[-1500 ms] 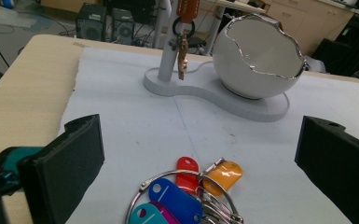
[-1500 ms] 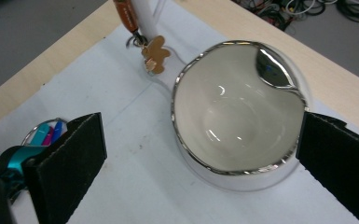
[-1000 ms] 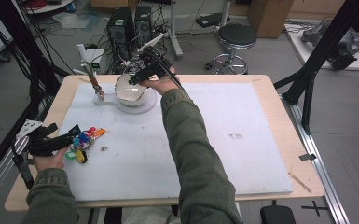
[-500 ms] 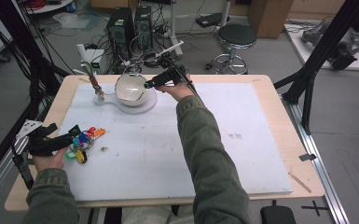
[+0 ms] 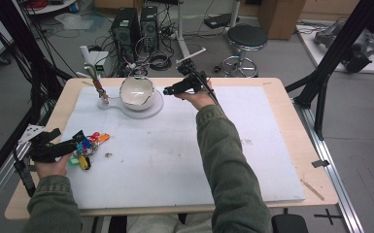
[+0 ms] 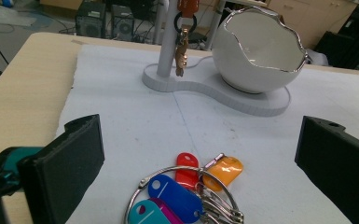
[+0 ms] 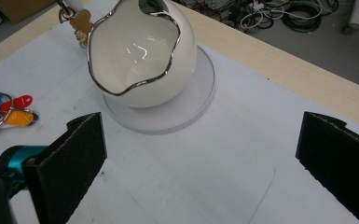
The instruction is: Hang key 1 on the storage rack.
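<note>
White eggshell bowl [image 7: 140, 56]: one; key bunch [image 6: 186, 196] (five coloured tags): one; both tongs [image 6: 200, 158] [image 7: 200, 158] apart, empty.

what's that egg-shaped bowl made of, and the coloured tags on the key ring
The bowl looks like glazed white ceramic: glossy, with bright highlights inside and a silvery, metallic-looking trim along its jagged rim. The tags look like smooth, slightly shiny plastic in red, orange, blue, teal and magenta. Their ring looks like bright metal wire.
</note>
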`<state>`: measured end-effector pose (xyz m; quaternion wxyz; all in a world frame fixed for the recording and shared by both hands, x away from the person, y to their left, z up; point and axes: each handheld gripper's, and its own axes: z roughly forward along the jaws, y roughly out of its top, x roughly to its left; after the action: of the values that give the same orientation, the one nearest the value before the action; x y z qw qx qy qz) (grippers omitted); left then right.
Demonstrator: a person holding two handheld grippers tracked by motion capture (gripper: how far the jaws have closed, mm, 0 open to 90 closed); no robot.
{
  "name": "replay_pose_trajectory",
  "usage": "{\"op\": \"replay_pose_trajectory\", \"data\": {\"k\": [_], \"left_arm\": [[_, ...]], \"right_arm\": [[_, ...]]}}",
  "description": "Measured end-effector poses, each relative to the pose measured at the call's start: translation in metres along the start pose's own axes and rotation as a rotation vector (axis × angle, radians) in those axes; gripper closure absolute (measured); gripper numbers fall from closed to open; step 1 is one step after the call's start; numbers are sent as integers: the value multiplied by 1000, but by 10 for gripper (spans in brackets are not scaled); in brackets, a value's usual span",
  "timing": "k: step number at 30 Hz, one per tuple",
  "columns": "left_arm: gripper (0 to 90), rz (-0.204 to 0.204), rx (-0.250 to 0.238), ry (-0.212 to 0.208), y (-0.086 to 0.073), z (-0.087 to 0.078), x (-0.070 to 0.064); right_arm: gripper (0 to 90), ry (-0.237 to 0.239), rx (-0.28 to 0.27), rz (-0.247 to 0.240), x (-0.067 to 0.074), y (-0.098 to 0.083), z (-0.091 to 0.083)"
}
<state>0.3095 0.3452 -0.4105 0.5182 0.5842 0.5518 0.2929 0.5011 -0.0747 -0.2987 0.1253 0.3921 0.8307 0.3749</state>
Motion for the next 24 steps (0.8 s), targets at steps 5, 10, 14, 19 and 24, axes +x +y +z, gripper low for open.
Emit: {"op": "replay_pose_trajectory", "data": {"k": [5, 10, 14, 19, 24], "left_arm": [[17, -1, 2, 0, 0, 0, 0], [17, -2, 3, -2, 0, 0, 0], [17, -1, 4, -1, 0, 0, 0], [17, -2, 3, -2, 0, 0, 0], [17, -3, 4, -3, 0, 1, 0]], "right_arm": [[6, -12, 8, -7, -5, -7, -5], [6, -11, 4, -3, -9, -18, -9], [6, -22, 9, 6, -15, -28, -11], [6, -25, 6, 22, -23, -42, -18], [6, -34, 6, 24, -30, -54, -25]]}}
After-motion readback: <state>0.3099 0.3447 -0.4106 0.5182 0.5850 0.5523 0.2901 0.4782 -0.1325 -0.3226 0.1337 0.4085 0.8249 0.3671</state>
